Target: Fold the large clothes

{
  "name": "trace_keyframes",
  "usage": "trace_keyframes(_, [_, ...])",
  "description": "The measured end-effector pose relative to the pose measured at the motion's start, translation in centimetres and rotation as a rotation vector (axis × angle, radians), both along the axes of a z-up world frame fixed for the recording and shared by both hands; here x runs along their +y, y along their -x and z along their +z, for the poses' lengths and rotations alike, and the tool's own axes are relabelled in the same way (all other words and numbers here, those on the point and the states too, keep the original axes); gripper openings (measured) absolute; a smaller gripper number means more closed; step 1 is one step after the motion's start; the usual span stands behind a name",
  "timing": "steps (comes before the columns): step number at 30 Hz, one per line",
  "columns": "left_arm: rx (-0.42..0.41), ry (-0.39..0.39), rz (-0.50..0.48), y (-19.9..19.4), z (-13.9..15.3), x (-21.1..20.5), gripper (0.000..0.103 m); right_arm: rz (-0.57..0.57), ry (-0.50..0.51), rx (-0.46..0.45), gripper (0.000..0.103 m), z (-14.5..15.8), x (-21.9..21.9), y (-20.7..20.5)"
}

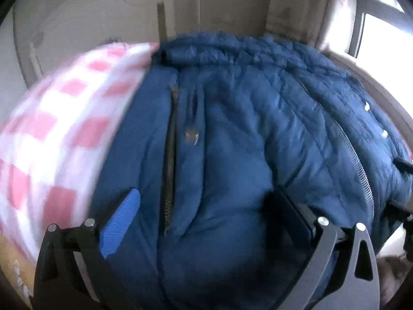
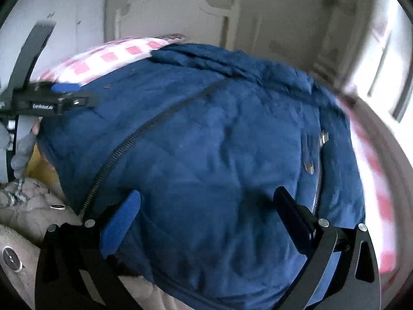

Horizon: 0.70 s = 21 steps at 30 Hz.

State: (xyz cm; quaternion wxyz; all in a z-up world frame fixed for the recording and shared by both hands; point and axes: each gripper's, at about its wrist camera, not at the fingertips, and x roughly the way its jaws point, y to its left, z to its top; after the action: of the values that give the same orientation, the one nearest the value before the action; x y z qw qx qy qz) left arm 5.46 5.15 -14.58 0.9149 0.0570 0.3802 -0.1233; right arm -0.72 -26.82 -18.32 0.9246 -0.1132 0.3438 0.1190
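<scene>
Legible text: one white, blurred brand mark, apparently "GenRobot.ai", on the black body of the left gripper (image 2: 65, 87), right wrist view. Nothing else readable.

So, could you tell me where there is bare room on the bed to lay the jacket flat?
The checked sheet shows bare to the left of the blue jacket, up toward the white headboard, with a thinner strip along the jacket's right edge. The near left corner is crowded: a beige coat lies there beside the left gripper.
</scene>
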Motion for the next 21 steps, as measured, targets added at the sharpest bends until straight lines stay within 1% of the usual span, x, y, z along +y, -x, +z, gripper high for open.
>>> trace_keyframes(1, [-0.011, -0.015, -0.006, 0.3, 0.0, -0.1, 0.101, 0.000, -0.030, 0.008, 0.099, -0.6, -0.7, 0.0])
trace_keyframes(3, [-0.016, -0.018, -0.006, 0.7, 0.2, 0.0, 0.101, 0.010, -0.013, -0.005, 0.098, -0.6, -0.5, 0.3])
trace_keyframes(4, [-0.017, -0.002, 0.000, 1.0, 0.4, 0.5, 0.101, 0.007, 0.002, 0.008, 0.098, -0.3, -0.3, 0.3])
trace_keyframes(5, [-0.016, 0.014, 0.003, 1.2, 0.4, 1.1, 0.101, 0.007, -0.003, 0.014, 0.098, 0.1, -0.4, 0.5])
trace_keyframes(6, [-0.018, 0.033, 0.006, 1.6, 0.5, 1.8, 0.101, 0.005, -0.017, 0.006, 0.098, 0.5, -0.8, 0.8])
trace_keyframes(8, [-0.029, 0.069, 0.021, 2.5, 0.6, 3.3, 0.101, -0.034, -0.057, -0.028, 0.098, 1.0, -2.5, 2.4])
trace_keyframes(11, [-0.020, 0.103, 0.042, 3.7, 0.5, 5.4, 0.101, -0.120, -0.140, -0.016, 0.098, 0.3, -6.5, 4.8])
trace_keyframes(12, [-0.012, 0.110, 0.048, 4.0, 0.3, 6.0, 0.101, -0.168, -0.185, -0.008, 0.098, -0.3, -8.5, 5.9])
trace_keyframes(14, [-0.007, 0.133, 0.038, 4.7, 0.1, 7.0, 0.101, -0.217, -0.259, 0.013, 0.098, -1.3, -10.8, 7.3])
trace_keyframes(15, [-0.016, 0.128, 0.028, 5.0, 0.0, 7.1, 0.101, -0.244, -0.306, 0.033, 0.098, -2.1, -12.0, 8.0])
trace_keyframes(17, [-0.021, 0.098, 0.016, 5.0, -0.1, 6.8, 0.101, -0.266, -0.354, 0.051, 0.098, -3.3, -13.2, 8.4])
trace_keyframes(21, [-0.018, 0.081, -0.002, 5.4, -0.2, 6.7, 0.101, -0.270, -0.434, 0.064, 0.098, -4.9, -14.2, 7.6])
